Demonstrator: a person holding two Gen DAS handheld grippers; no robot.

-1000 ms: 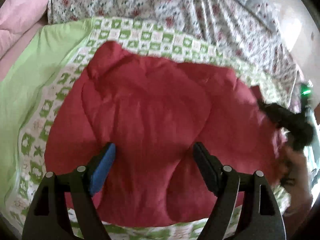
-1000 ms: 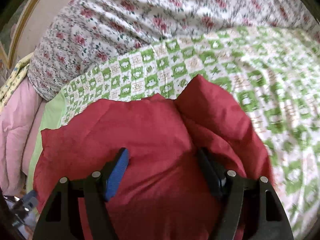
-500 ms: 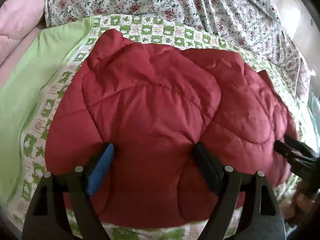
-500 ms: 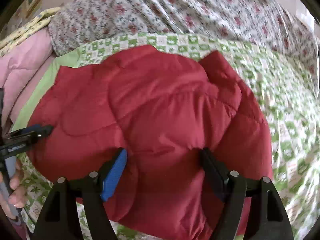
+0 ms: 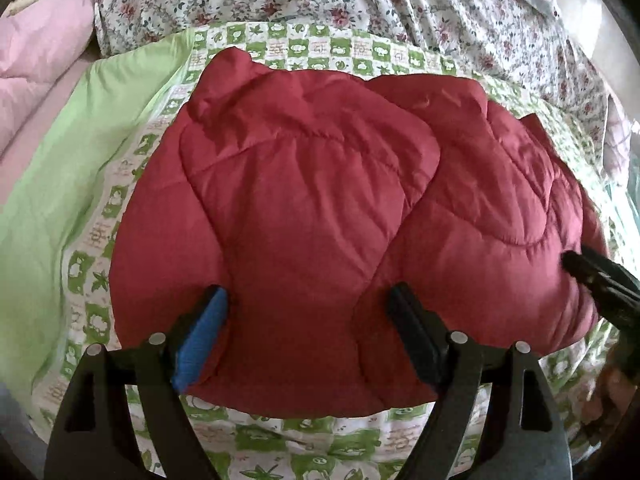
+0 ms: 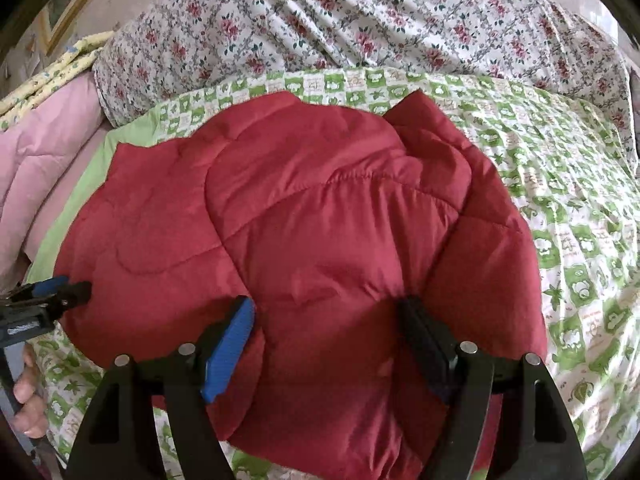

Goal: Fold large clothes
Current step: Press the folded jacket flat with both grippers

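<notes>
Resting on the green checked blanket [image 5: 328, 46] spread over the bed, the red padded jacket [image 5: 320, 208] lies bunched into a thick, rounded bundle with its layers doubled over one another, so the fold looks to be well along and the puffy filling needs pressing flat to stay put. The left tool [image 5: 306, 312] straddles the near left part of the bundle, its jaws spread wide with a ridge of the fabric bulging between them; the blue pad and the black pad sit against the cloth but do not look to pinch it. The right tool [image 6: 326, 322] stands the same way over the near right part, jaws wide apart, padding swelling up between them. Both seem placed side by side to hold down or gather the near edge evenly. A flowered sheet [image 6: 360, 32] covers the far side and a pink quilt [image 6: 52, 152] lies to the left. The blanket squares carry small characters, too small to read.
</notes>
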